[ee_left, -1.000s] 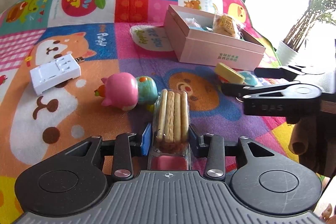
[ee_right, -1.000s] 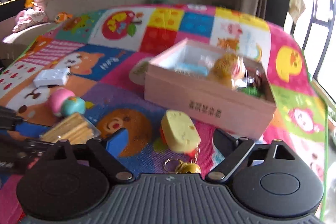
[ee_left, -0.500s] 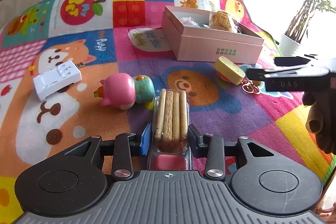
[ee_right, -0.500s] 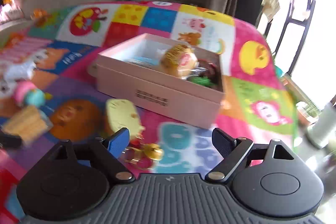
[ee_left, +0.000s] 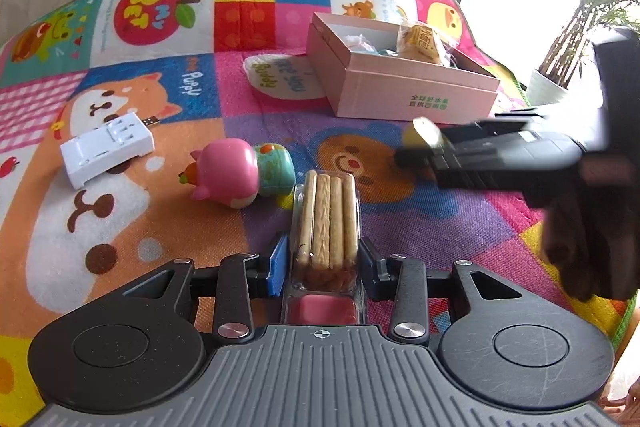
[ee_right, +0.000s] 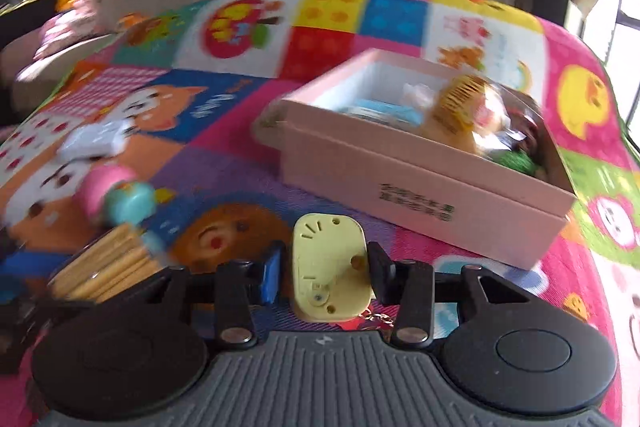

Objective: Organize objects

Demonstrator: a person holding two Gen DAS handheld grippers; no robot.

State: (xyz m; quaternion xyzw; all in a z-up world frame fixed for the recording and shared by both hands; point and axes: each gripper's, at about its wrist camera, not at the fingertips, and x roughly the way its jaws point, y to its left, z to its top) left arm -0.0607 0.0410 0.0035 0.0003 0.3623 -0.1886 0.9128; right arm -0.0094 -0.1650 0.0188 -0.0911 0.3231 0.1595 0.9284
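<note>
On a bright patchwork play mat (ee_left: 168,99) sit the things to be sorted. The left tongs (ee_left: 323,261) are clenched on a clear pack of biscuit sticks (ee_left: 329,215), a pad pressed against each side of it, the pack pointing away from the camera toward the middle of the mat. The right tongs (ee_right: 323,269) have a pale yellow keychain toy (ee_right: 329,267) between their pads and are closing on it; the right pad touches its edge, while the blue left pad looks just short of it, so the grip is not yet plainly firm. A bit of chain hangs below the toy. In the left view the same tongs reach in from the right, blurred, with the toy (ee_left: 422,133) at their tip and a dark-gloved hand (ee_left: 592,239) behind them. Beyond the toy stands an open pink box (ee_right: 420,183), already holding a wrapped yellow snack (ee_right: 464,111), a blue item and something green at its far right end. Left of the biscuits lies a pink and teal figure (ee_left: 240,173) on its side, and further left a white charger (ee_left: 106,147) lies flat, well apart from the box. A potted plant (ee_left: 576,39) stands off the mat by the bright window.
</note>
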